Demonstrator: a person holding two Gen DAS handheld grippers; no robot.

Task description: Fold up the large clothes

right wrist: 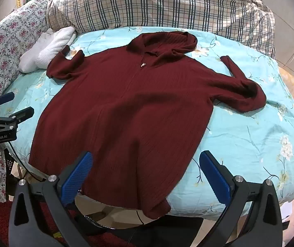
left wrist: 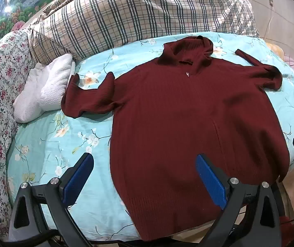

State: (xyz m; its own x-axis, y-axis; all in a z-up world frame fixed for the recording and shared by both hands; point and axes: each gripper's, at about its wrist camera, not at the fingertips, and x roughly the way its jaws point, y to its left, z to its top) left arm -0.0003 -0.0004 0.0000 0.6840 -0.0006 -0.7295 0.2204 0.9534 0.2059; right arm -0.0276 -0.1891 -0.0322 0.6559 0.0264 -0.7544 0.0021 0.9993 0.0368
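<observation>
Sweater [left wrist: 188,107], dark red and hooded, is lying flat across the middle of both frames on the blue flowered bedsheet [left wrist: 50,144], sleeves bent inward. Left gripper [left wrist: 145,166] and right gripper [right wrist: 145,164] are hovering at the bottom edge, jaws spread wide, holding nothing. Folding is apparently just starting; next calls for pinching a sleeve or hem.

A home bedroom. A bed [left wrist: 68,144] with floral sheet, a plaid quilt [left wrist: 126,14] and a framed landscape painting [left wrist: 23,6] show it.
</observation>
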